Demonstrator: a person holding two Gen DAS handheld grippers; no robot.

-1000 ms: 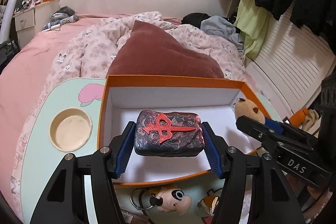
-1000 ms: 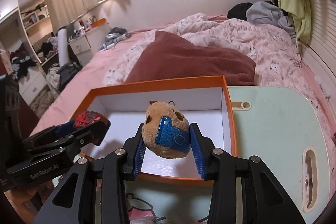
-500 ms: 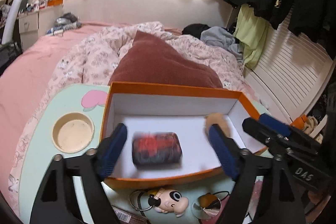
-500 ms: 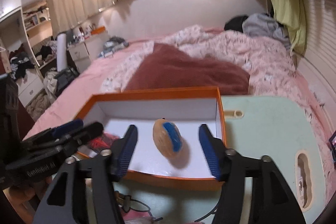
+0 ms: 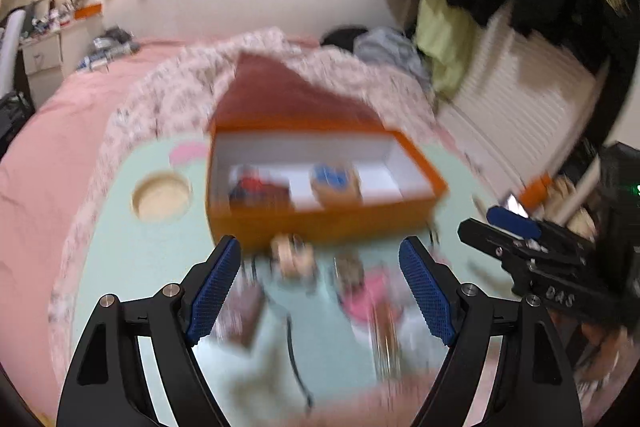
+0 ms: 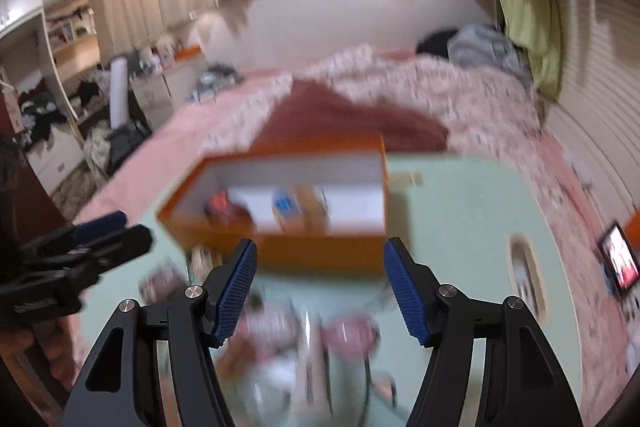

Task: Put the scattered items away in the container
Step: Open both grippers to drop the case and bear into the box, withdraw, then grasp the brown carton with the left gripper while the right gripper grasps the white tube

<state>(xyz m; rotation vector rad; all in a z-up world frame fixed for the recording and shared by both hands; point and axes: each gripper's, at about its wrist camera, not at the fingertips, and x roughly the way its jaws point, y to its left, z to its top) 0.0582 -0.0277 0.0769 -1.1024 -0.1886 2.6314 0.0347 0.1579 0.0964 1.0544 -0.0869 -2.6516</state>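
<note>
The orange box (image 5: 340, 223) (image 6: 348, 255) stands on a mint-green table. Inside it lie a dark block with a red sign (image 5: 256, 189) (image 6: 224, 207) and a tan plush with a blue patch (image 5: 334, 183) (image 6: 298, 207). My left gripper (image 5: 320, 251) is open and empty, hanging in front of the box over blurred small items: a keychain figure (image 5: 294, 255), a pink thing (image 5: 368, 291) and a dark packet (image 5: 248, 311). My right gripper (image 6: 322, 247) is also open and empty, just short of the box's front wall. Each gripper also shows in the other's view, the right (image 5: 516, 227) and the left (image 6: 100, 231).
The table has a round cup recess (image 5: 160, 197) left of the box and a slot (image 6: 524, 267) on its right side. Behind the box lie a maroon cushion (image 5: 280, 99) and a pink quilted bed. A small lit screen (image 6: 618, 261) sits at the far right.
Both grippers opened and let go: the block and the plush dropped into the box. Both then drew back and up, so the box looks farther away.
</note>
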